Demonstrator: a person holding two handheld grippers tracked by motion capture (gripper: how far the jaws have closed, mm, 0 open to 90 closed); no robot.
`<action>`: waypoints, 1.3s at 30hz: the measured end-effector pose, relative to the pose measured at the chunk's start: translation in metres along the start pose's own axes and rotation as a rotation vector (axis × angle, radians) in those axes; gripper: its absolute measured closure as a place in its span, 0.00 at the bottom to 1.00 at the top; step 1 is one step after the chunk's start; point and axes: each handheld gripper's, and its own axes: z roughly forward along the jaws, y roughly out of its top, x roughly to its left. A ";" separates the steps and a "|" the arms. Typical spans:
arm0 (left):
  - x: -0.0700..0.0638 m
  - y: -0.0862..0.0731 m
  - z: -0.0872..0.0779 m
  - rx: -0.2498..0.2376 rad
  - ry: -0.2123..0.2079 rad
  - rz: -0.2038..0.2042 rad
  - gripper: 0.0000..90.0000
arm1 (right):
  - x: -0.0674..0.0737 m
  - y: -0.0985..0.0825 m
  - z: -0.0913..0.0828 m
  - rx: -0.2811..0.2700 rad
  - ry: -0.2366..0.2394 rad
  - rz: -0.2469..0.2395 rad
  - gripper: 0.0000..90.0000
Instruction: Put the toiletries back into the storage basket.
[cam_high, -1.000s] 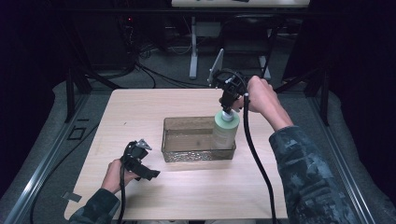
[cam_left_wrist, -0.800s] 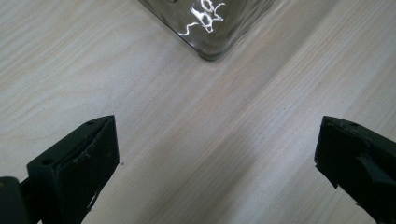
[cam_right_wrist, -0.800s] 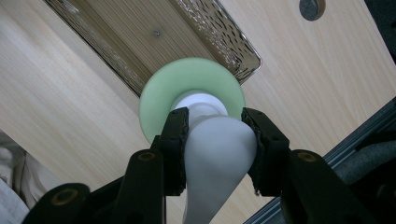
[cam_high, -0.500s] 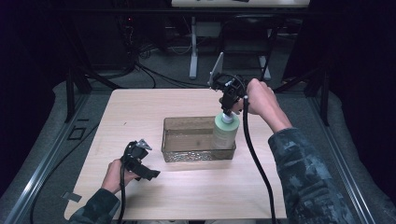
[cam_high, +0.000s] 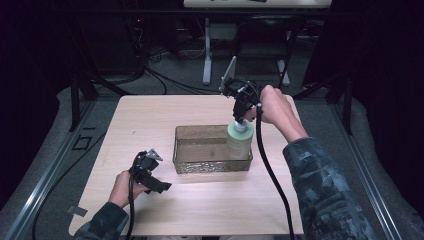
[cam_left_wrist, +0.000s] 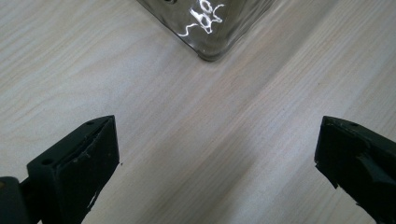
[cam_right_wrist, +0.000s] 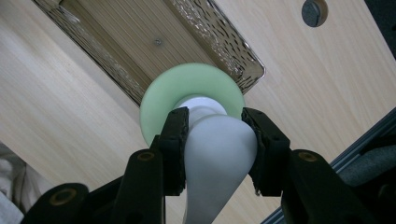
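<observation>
Gripping the white pump top of the upright green bottle (cam_high: 239, 142), the right hand-held gripper (cam_high: 242, 116) holds it straight below, in the glass tray's (cam_high: 200, 150) right end, mid-desk (cam_high: 150, 120); left hand-held gripper (cam_high: 150, 175) idles open.

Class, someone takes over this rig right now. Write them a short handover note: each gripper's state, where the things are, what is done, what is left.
Right gripper: shut on the white pump top of the green bottle, held upright at the right end of the clear tray.
Left gripper: open, empty, low over the table near the tray's corner.
Done: bottle gripped and at the tray.
Left: whether it rests on the tray floor is unclear; probably set it down and release.
</observation>
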 end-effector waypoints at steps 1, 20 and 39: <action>0.000 0.000 0.000 0.002 0.001 -0.001 0.00 | 0.001 0.000 0.000 0.001 0.000 -0.003 0.69; 0.000 0.000 0.001 0.003 -0.002 0.002 0.00 | -0.004 -0.008 -0.002 -0.082 0.054 0.072 0.23; -0.001 0.000 0.001 0.002 0.003 0.002 0.00 | -0.004 -0.049 0.000 -0.237 0.074 0.140 0.00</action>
